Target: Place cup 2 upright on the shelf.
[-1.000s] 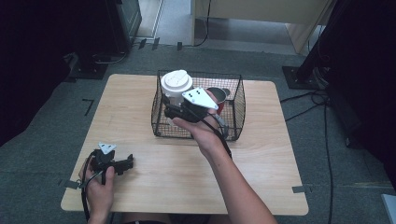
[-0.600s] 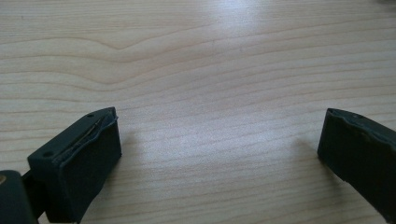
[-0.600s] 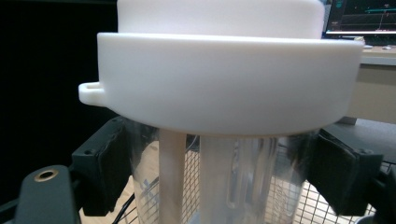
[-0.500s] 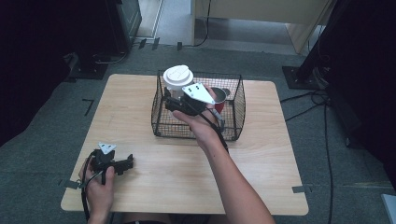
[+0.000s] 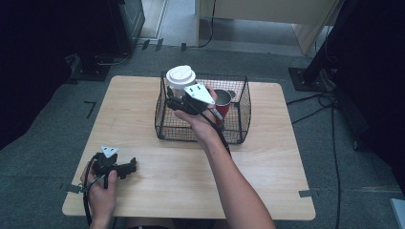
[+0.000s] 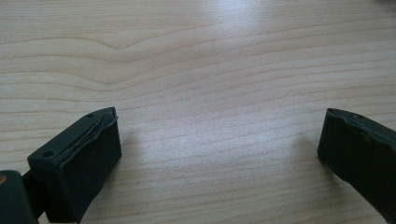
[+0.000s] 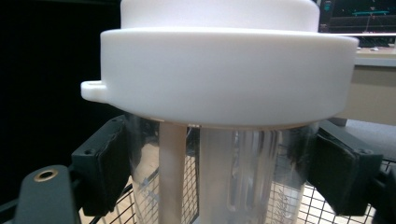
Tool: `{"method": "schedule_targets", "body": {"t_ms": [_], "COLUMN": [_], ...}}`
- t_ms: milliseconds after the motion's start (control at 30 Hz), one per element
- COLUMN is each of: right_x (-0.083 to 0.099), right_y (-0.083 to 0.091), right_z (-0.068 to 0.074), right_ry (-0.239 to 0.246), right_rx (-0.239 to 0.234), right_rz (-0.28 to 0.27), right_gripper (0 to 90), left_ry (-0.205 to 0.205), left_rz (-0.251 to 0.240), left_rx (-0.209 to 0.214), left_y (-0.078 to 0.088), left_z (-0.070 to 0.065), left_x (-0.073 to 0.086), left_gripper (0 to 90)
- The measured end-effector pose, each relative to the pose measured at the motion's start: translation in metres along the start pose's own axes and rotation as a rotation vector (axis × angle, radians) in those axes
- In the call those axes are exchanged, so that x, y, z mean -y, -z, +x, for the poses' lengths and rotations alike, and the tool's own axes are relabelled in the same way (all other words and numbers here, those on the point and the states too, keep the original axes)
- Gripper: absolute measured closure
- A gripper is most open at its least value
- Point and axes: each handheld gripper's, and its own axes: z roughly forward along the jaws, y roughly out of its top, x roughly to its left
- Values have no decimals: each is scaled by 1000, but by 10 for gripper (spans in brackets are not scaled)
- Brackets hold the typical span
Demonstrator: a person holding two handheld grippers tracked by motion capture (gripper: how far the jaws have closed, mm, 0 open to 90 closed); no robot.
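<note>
High view: right gripper [image 5: 175,101] at upper centre of frame, held up over the left part of the wire basket [image 5: 241,112], grey plate on top. The right hand [image 5: 200,121] and forearm reach in diagonally from bottom centre, wrist over the basket's near rim.

The right jaws are clamped on a clear jar [image 5: 177,88] with a white lid [image 5: 180,75], one jaw on each side of the clear wall just under the lid. Jar upright, lid above the basket rim. In the right gripper view the lid [image 7: 219,70] spans the top of the frame, the clear jar body [image 7: 224,175] sits between both black jaws, and basket mesh [image 7: 308,210] shows below.

Inside the basket, right of the gripper: a metal cup [image 5: 222,97] and something red [image 5: 223,110], partly hidden; cannot tell what it is.

Left gripper [image 5: 128,167] at lower left of frame, low over the wooden table [image 5: 267,162], left hand [image 5: 101,187] wrapped round it, pointing toward frame right. In the left gripper view the jaws stand wide apart with bare table [image 6: 210,70] between them.
</note>
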Motion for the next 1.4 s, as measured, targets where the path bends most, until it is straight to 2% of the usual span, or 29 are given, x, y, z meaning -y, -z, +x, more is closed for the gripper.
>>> {"method": "schedule_targets", "body": {"t_ms": [600, 700, 1000, 1400], "right_x": [25, 30, 38, 52], "right_y": [-32, -37, -47, -60], "right_z": [-14, -15, -16, -19], "right_ry": [-9, 7, 10, 32], "right_rx": [47, 51, 59, 68], "right_rz": [25, 37, 61, 133], "right_gripper": [158, 158, 157, 155], "left_ry": [0, 0, -1, -1], "left_rz": [1, 1, 1, 1], "left_rx": [0, 0, 1, 1], "left_y": [0, 0, 0, 0], "left_z": [0, 0, 0, 0], "left_x": [0, 0, 0, 0], "left_gripper": [0, 0, 0, 0]}}
